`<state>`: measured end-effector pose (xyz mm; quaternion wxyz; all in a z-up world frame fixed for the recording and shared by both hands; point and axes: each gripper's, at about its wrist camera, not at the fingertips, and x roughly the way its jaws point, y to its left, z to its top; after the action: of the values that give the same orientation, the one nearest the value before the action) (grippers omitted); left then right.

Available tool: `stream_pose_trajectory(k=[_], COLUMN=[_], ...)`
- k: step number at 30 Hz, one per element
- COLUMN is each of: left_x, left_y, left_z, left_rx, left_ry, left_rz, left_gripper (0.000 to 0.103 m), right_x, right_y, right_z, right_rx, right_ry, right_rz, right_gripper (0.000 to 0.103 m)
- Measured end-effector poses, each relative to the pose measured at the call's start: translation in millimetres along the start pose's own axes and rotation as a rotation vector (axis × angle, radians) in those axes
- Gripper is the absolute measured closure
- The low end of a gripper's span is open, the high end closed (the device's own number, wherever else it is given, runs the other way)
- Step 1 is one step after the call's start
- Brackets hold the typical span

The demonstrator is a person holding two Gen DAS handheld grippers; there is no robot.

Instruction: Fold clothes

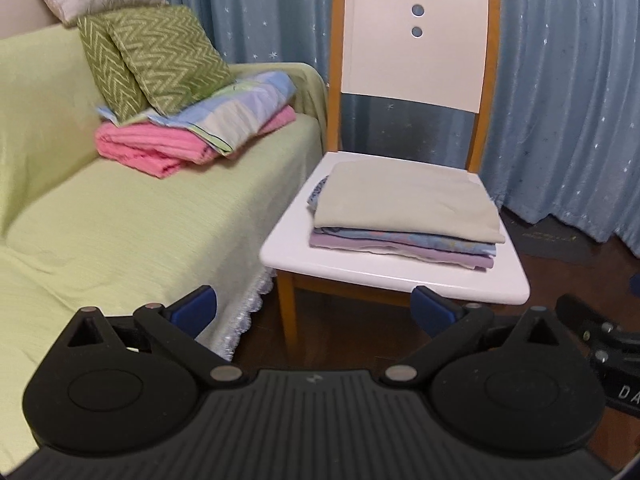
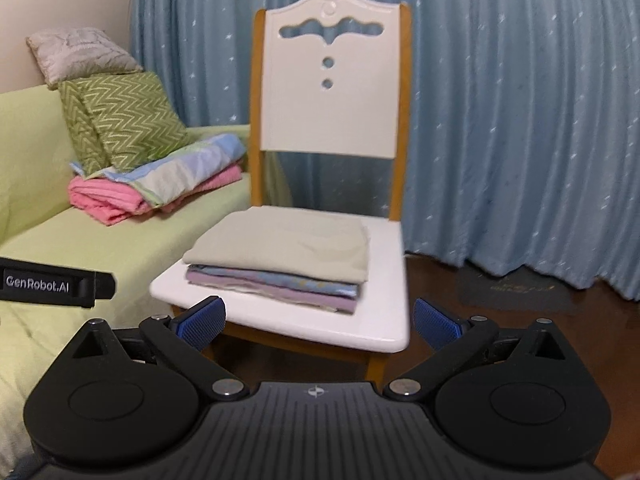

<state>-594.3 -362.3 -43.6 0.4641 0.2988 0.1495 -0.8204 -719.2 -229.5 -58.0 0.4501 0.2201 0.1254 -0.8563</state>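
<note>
A stack of folded clothes (image 1: 404,216) (image 2: 280,256) lies on the seat of a white chair (image 1: 400,272) (image 2: 384,320): a beige piece on top, blue and lilac ones beneath. My left gripper (image 1: 314,310) is open with nothing between its blue pads, held short of the chair's front edge. My right gripper (image 2: 318,320) is also open and empty, just in front of the seat. Part of the left gripper's black body (image 2: 56,284) shows at the left in the right wrist view. The right gripper's body (image 1: 600,344) shows at the right edge in the left wrist view.
A sofa with a pale green cover (image 1: 100,216) (image 2: 48,248) stands left of the chair. On it lie folded pink and striped blue bedding (image 1: 192,132) (image 2: 156,184) and green zigzag cushions (image 1: 156,56). Blue curtains (image 2: 520,120) hang behind. The floor is dark wood.
</note>
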Motion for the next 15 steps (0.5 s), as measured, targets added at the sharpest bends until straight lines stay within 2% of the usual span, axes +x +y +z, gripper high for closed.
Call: stream_pose_trajectory(k=[2,5,8,12,15], left_x=[-7.4,-18.2,-26.3,-35.1,-36.4], left_y=[-5.8,-12.0,-16.5,-21.1,-20.2], left_z=[-2.3,-6.3,-10.2,-15.0,-17.4], left_rx=[0.024,0.047,0.071,0.094,0.091], left_ry=[-0.010,-0.034,-0.041,-0.045,-0.035], left_rz=[0.010,0.022,0.033,0.044,0.039], left_gripper=[0.001,0.001,0.001,0.001,0.001], right_x=[-5.6,-13.7,-22.2,-22.9,-22.7], right_y=[3.2,4.4,3.2,-0.9,0.4], right_z=[-0.3,-2.0,-7.3,-7.6,-6.7], right_rx=[0.011,0.029,0.034,0.051,0.035], right_ry=[-0.022,-0.055,-0.084,-0.026,0.000], right_rz=[-0.054,-0.087,-0.062,0.008,0.008], right_gripper=[0.000,0.000,0.000,0.000,0.000])
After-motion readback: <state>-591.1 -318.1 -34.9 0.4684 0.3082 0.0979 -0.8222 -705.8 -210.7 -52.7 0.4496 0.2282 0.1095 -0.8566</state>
